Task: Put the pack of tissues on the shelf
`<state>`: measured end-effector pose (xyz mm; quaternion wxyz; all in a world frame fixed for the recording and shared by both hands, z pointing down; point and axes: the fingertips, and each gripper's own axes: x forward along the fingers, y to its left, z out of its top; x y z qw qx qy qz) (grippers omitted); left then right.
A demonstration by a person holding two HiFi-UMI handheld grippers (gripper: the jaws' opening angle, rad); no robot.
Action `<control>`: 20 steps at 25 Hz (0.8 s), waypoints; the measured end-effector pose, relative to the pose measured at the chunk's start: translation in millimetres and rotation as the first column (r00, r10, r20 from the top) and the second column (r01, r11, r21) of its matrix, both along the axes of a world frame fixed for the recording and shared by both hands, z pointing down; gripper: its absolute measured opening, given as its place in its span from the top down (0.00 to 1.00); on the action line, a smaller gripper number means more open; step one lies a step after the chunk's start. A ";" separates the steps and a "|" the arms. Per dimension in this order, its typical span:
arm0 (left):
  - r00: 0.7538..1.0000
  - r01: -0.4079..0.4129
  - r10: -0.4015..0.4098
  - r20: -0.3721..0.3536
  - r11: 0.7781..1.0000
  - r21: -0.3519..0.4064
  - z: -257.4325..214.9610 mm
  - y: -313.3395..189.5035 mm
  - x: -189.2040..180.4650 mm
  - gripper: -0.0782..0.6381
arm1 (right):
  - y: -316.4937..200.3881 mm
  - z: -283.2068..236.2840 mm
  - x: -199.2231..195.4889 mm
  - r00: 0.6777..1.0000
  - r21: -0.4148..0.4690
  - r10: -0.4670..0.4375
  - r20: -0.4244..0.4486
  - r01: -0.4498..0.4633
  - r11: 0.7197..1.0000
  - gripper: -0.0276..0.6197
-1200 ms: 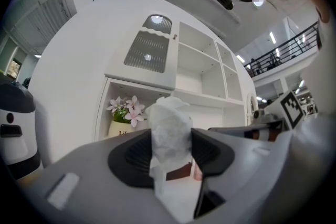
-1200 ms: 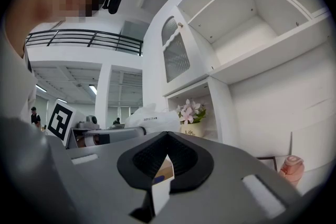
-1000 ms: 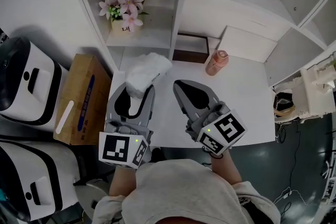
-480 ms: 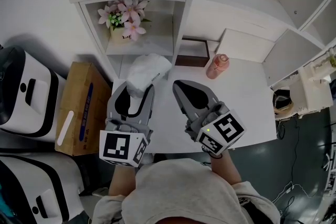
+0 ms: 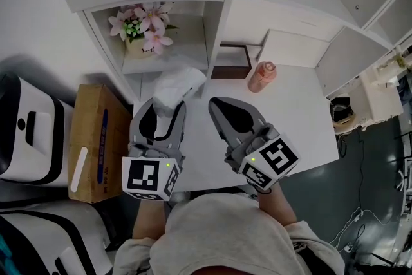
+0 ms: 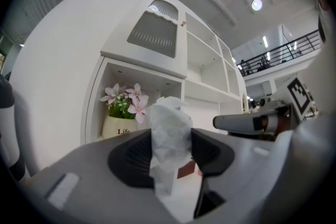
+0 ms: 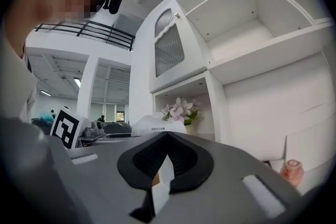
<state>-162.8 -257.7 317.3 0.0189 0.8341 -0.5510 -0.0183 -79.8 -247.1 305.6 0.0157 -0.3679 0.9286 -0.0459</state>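
Right now the left tool (image 5: 168, 111) is clenched on the pack of tissues (image 5: 177, 87). Both pads press its lower end & the crumpled white wrap sticks out past the tips. The pack is up off the tabletop (image 5: 293, 119), over its back-left corner, just in front of the white shelf (image 5: 174, 58) unit, not on it yet. In the left gripper view the pack stands upright btw the jaws, w/ an open cubby of the shelf behind it & a bit to the left. In that cubby sits a white flower pot (image 5: 136, 45) w/ pink blooms, toward the cubby's left side. The pot has "Life" printed on it.

The right tool (image 5: 219, 106) is clenched too, tips together, w/ nothing gripped. Its own view shows only the hollow btw the dark pads. It hangs over the tabletop beside the left tool, apart from it, & points toward the shelf unit like the other one. The marker cubes on both sit nearest the person (image 5: 219, 235), who wears a grey top, at the bottom of the head view.

Other stuff:
- A pink bottle (image 5: 261, 76) stands upright near the back of the tabletop, right of the right tool's tips & well apart from the pack.
- A dark brown box (image 5: 232, 62) sits in the low opening right of the flower cubby, just left of the bottle.
- A cardboard box (image 5: 96, 132) w/ a blue strip sits left of the tabletop, next to white machines (image 5: 29, 132) w/ black trim.
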 end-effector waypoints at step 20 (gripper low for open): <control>0.996 0.071 -0.070 0.055 0.997 -0.024 24.4 -50.1 9.3 0.62 | -12.3 8.6 32.0 0.998 -0.031 0.061 -0.020 -0.061 0.998 0.96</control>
